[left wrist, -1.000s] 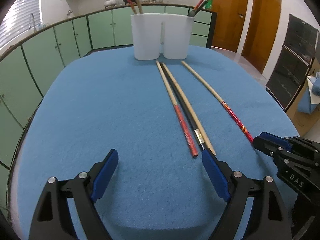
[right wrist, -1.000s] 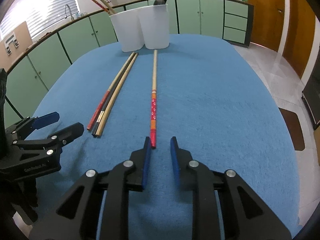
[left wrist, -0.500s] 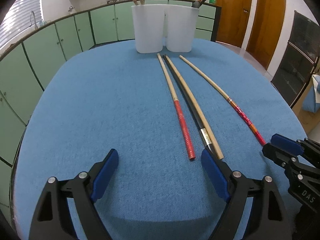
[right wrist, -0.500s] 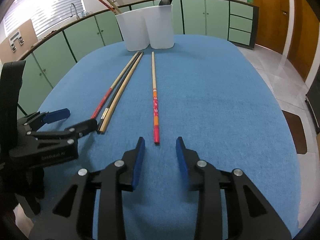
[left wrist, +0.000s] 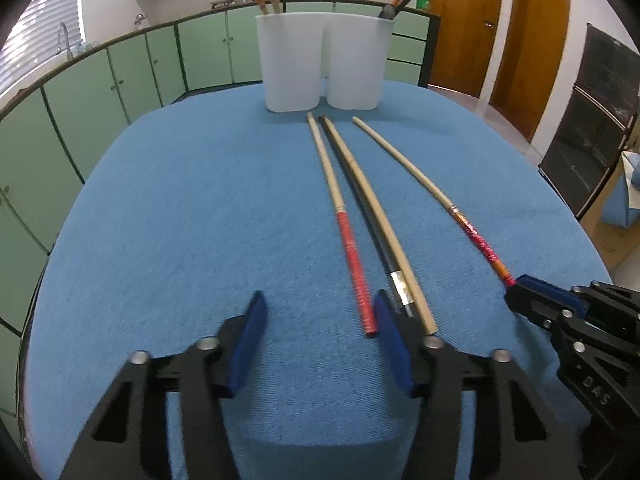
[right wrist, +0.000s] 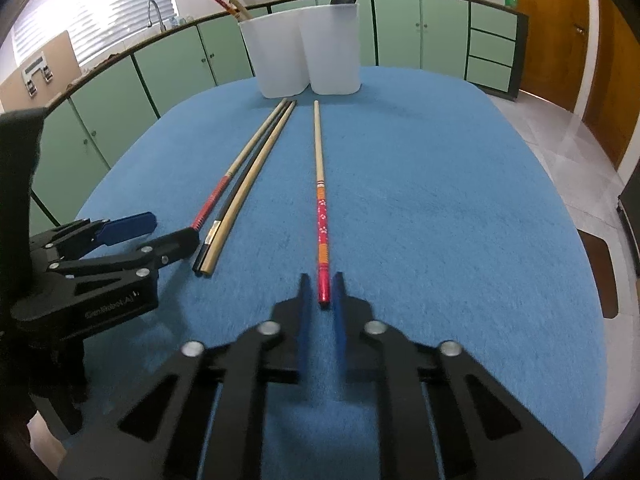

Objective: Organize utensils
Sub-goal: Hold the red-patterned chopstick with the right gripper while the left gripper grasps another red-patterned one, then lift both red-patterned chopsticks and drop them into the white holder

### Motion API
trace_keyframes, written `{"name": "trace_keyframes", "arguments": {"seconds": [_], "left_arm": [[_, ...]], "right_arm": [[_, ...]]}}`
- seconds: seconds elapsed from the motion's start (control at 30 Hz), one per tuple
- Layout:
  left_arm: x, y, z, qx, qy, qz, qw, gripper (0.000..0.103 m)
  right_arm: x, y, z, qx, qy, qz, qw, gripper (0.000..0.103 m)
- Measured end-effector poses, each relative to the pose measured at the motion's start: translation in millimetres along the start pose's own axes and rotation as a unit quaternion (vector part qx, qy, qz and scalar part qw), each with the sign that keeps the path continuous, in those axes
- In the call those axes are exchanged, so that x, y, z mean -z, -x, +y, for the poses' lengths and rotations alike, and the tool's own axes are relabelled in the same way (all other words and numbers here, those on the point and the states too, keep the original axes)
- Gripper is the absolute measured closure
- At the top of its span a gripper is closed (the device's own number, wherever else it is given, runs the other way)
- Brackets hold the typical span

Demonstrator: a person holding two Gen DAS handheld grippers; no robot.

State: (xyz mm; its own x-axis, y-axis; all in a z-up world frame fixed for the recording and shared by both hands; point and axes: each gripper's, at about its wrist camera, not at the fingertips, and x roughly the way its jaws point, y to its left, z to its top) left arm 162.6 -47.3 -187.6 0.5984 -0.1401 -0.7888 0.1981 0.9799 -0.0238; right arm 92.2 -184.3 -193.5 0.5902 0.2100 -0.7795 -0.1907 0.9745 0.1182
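A blue cloth-covered counter fills both wrist views, with pale green cabinets curving behind it. At its far end stands a white two-compartment holder, with a few utensil handles sticking up out of each compartment.

Four long chopsticks lie lengthwise on the counter, thin ends pointing toward the holder. Three lie close together: a red-handled chopstick, a black chopstick and a plain wooden chopstick. The black and wooden ones touch along their length. The fourth, a chopstick with a patterned red and orange handle, lies apart on the right.

The left tool sits low over the counter's near part, its blue-padded jaws at a medium gap and closing. The end of the red-handled chopstick lies just inside its right pad, not pressed from both sides; the black and wooden ends lie just outside that pad.

The right tool has its blue pads drawn nearly together, with the red end of the patterned chopstick sitting between their tips. In the left wrist view that end meets the right tool's dark jaw tips at the right edge. Whether the pads actually press on it cannot be told.
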Motion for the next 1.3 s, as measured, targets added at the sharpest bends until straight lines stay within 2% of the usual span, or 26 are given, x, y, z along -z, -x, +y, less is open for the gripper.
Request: {"name": "trace_keyframes", "arguments": {"seconds": [0.03,0.07,0.13,0.2,0.33,0.57,0.77,0.97,1.3], "left_arm": [[-0.4,0.0,-1.1,0.002,0.000,-0.001,1.0000,0.070],[-0.7,0.1,-2.2,0.005,0.001,-0.002,1.0000,0.074],[-0.4,0.4,-3.8,0.010,0.002,-0.002,0.9999,0.089],[-0.1,0.8,-5.0,0.014,0.003,-0.002,0.9999,0.097],[1.6,6.5,-2.5,0.021,0.008,-0.002,0.9997,0.097],[-6.3,46.0,9.7,0.022,0.008,-0.039,0.9990,0.097],[-30.5,94.2,21.2,0.021,0.007,-0.095,0.9952,0.097],[-53.4,123.2,33.3,0.035,0.018,-0.137,0.9898,0.097],[-96.1,142.7,38.4,0.054,0.007,-0.166,0.9845,0.097]], "right_arm": [[0.3,0.4,0.5,0.002,0.002,-0.001,1.000,0.098],[0.6,0.9,0.9,0.003,0.003,-0.002,1.000,0.098],[0.9,1.7,1.2,0.005,0.002,-0.003,1.000,0.098],[1.1,3.3,2.1,0.005,0.002,-0.005,1.000,0.098],[-1.3,15.3,3.8,0.000,0.002,-0.019,1.000,0.098],[-21.2,51.0,2.4,-0.005,0.003,-0.062,0.998,0.098],[-48.8,84.0,2.4,-0.004,0.012,-0.107,0.994,0.098],[-79.6,113.1,0.9,-0.017,0.017,-0.140,0.990,0.098],[-144.0,138.3,4.6,-0.044,0.024,-0.162,0.985,0.098]]}}
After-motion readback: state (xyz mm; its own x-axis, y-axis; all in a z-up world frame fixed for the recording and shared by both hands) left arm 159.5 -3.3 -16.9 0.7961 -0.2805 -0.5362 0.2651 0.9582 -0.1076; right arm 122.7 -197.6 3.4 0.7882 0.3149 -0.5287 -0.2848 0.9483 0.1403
